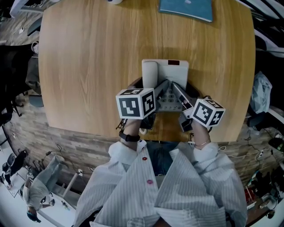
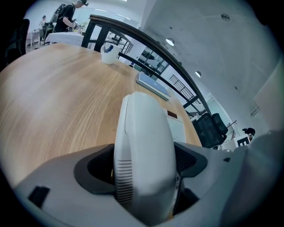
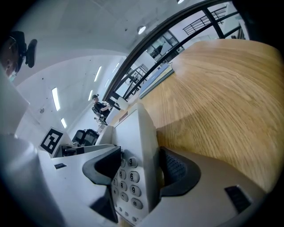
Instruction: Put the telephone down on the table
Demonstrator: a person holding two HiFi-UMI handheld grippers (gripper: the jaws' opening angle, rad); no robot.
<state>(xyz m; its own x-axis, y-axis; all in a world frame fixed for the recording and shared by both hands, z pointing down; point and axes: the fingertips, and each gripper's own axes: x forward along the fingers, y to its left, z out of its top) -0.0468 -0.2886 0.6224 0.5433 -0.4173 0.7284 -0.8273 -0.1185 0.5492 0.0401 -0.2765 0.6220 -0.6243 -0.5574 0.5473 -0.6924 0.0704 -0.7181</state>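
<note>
At the front edge of the table (image 1: 88, 66), we see the telephone (image 1: 174, 71) gripped from both sides. We find the left gripper (image 2: 144, 166) clamped on the handset (image 2: 142, 133) and the right gripper (image 3: 140, 170) clamped across the keypad (image 3: 126, 177) edge. We cannot tell whether the telephone touches the wood. A blue book (image 1: 186, 9) lies at the far edge.

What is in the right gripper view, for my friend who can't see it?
The right tool grips the white telephone by its edge, with the number buttons showing beside one jaw. The wooden table spreads out behind it.
</note>
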